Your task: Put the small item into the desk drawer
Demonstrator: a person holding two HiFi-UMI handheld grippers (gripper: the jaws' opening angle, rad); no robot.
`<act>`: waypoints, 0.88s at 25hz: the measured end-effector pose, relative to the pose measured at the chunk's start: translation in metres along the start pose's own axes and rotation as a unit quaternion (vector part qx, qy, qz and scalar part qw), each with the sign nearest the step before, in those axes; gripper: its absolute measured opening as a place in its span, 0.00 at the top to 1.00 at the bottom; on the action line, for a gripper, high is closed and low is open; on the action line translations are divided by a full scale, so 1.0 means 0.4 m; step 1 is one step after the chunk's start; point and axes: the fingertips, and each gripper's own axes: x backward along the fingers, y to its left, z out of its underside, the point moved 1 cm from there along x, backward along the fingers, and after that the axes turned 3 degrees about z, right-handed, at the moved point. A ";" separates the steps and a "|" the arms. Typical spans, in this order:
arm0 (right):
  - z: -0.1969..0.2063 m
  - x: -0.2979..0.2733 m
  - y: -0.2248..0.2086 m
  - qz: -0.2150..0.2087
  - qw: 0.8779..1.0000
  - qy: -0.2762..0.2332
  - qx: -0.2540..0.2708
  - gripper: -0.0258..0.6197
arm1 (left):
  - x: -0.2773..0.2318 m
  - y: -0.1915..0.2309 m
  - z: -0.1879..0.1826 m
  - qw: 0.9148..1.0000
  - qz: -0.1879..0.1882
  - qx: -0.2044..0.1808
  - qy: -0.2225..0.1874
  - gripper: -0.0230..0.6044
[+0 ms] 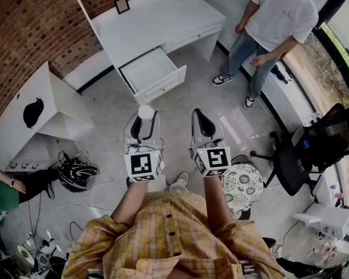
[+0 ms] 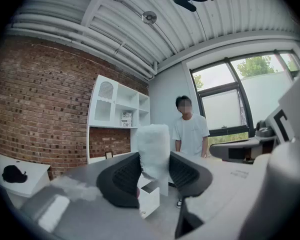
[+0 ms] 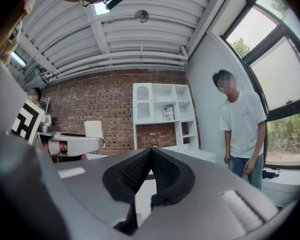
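Observation:
My left gripper [image 1: 146,122] is shut on a small white cylinder-shaped item [image 1: 145,113], which stands upright between the black pads [image 2: 124,176] and sticks out above them [image 2: 153,149]. My right gripper [image 1: 205,122] is shut, its pads meeting with nothing between them [image 3: 150,171]. Both grippers are held in the air side by side, short of the white desk [image 1: 157,22]. The desk's drawer [image 1: 153,73] is pulled open ahead of the left gripper, and its inside looks bare. In the left gripper view the open drawer [image 2: 150,196] shows below the item.
A person in a white T-shirt [image 1: 273,22] stands to the right of the desk. A black office chair [image 1: 314,147] is at the right, a patterned round stool [image 1: 242,185] by my right side. A white side table [image 1: 35,112], a helmet [image 1: 77,174] and cables lie at the left.

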 end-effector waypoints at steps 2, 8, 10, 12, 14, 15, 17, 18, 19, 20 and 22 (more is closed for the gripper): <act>-0.004 0.010 -0.017 -0.001 1.000 -0.001 0.000 0.97 | -0.003 -0.018 0.000 1.000 -0.002 0.004 -0.001 0.68; -0.014 0.047 -0.050 -0.013 1.000 -0.010 -0.008 0.97 | 0.003 -0.070 0.002 1.000 -0.007 0.010 0.002 0.68; -0.014 0.057 -0.056 -0.020 1.000 -0.011 -0.007 0.97 | 0.006 -0.086 0.003 1.000 -0.010 0.009 0.000 0.68; -0.010 0.070 -0.060 -0.025 1.000 -0.011 -0.006 0.97 | 0.015 -0.103 0.008 1.000 -0.012 0.008 0.000 0.68; -0.006 0.083 -0.063 -0.030 0.999 -0.012 -0.010 0.97 | 0.027 -0.121 0.015 1.000 -0.014 0.006 0.001 0.68; -0.005 0.088 -0.064 -0.032 0.999 -0.012 -0.012 0.97 | 0.031 -0.129 0.020 1.000 -0.014 0.005 0.003 0.68; -0.004 0.089 -0.065 -0.036 0.999 -0.011 -0.012 0.97 | 0.032 -0.140 0.028 1.000 -0.012 0.006 0.006 0.68; -0.003 0.087 -0.064 -0.037 0.999 -0.011 -0.011 0.97 | 0.030 -0.142 0.031 1.000 -0.011 0.007 0.007 0.68; -0.002 0.085 -0.061 -0.039 0.999 -0.011 -0.011 0.97 | 0.027 -0.142 0.034 1.000 -0.010 0.008 0.008 0.68; -0.001 0.083 -0.059 -0.039 0.999 -0.011 -0.011 0.97 | 0.023 -0.140 0.037 1.000 -0.009 0.008 0.007 0.68; 0.002 0.076 -0.064 -0.037 0.999 -0.013 -0.007 0.97 | 0.009 -0.136 0.043 1.000 -0.008 0.010 0.006 0.68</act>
